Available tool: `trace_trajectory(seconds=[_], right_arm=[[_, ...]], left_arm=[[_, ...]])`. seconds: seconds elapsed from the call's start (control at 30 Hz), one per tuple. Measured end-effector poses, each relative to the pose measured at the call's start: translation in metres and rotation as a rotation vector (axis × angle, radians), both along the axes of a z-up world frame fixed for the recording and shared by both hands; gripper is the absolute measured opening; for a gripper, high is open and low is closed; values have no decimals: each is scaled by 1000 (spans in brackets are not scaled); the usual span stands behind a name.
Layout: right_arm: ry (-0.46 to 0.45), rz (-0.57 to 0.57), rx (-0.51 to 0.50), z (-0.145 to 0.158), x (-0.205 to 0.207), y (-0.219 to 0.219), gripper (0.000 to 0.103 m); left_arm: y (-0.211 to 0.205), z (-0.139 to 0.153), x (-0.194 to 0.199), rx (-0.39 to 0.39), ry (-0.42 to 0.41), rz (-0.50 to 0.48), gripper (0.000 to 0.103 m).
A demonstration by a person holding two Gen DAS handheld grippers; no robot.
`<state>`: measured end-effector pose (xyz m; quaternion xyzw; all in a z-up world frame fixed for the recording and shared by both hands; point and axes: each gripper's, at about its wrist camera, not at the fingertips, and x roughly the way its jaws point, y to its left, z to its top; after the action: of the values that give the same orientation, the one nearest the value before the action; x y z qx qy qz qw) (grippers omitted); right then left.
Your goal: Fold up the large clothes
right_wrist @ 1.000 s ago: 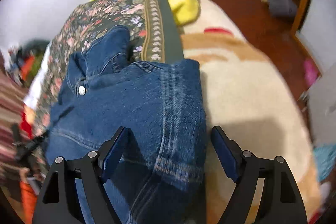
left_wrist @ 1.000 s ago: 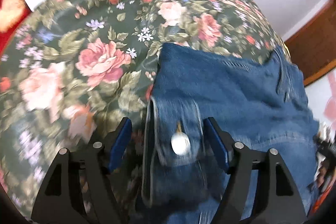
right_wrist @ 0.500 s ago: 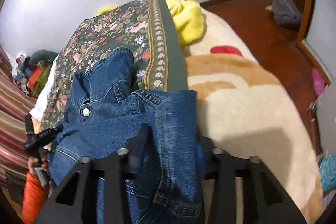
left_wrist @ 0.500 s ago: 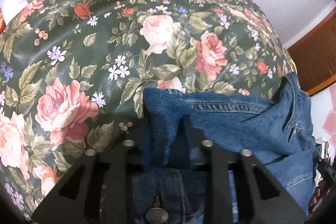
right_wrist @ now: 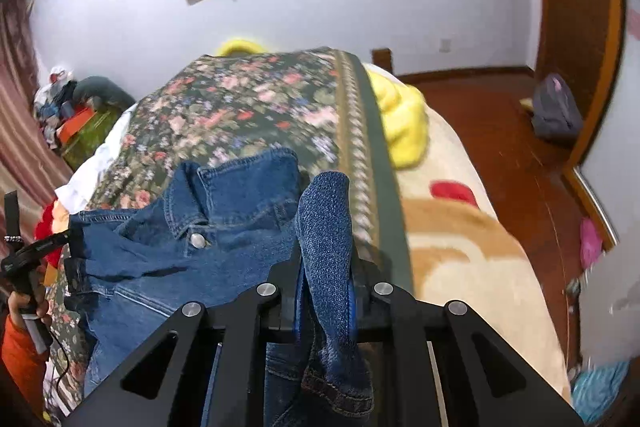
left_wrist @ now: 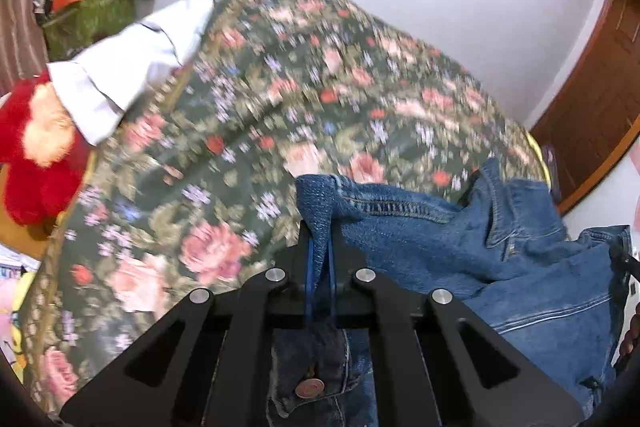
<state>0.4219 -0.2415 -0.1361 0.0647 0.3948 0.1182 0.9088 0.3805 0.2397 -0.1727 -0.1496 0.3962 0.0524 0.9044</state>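
The denim jacket point(left_wrist: 472, 247) lies bunched on the floral bedspread point(left_wrist: 248, 131), toward that spread's near edge, with its collar point(right_wrist: 208, 187) standing up and a metal snap button point(right_wrist: 197, 239) showing just below it. It is not flat: the body is rumpled and slack, and no clean fold line shows anywhere.

Each claw has a corner of the cloth. The left gripper point(left_wrist: 320, 267) is closed tight on a pinch of denim that pokes up between its blue pads, with a second button point(left_wrist: 309, 387) hanging beneath the jaws. The right gripper point(right_wrist: 326, 279) is likewise clamped on a thick roll of denim, which rises above the fingers and trails down below them. From the right wrist view the left gripper shows at the far left, at the jacket's other side, so the garment appears to be held by two well-separated points.

As a judgement, the task is at an early stage: the jacket is gripped and partly raised, but spreading, laying flat and every actual fold are left to do.

Around it, a cream blanket point(right_wrist: 472, 227) borders the bedspread's right edge, a yellow blanket point(right_wrist: 400, 123) sits at its far corner, and a white sheet point(left_wrist: 132, 59) and red plush toy point(left_wrist: 32, 147) lie off the left edge.
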Motion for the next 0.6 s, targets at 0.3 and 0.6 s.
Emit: trace_trajectory(seconds=[0.3,0.6], right_arm=[[-46,125,-137,-1,66,84,13],[138,82,-253,-84,129,98,20]], left_arm=[[55,-9,-3,42,25,148,3],[82,-74,20,70,161,169,7]])
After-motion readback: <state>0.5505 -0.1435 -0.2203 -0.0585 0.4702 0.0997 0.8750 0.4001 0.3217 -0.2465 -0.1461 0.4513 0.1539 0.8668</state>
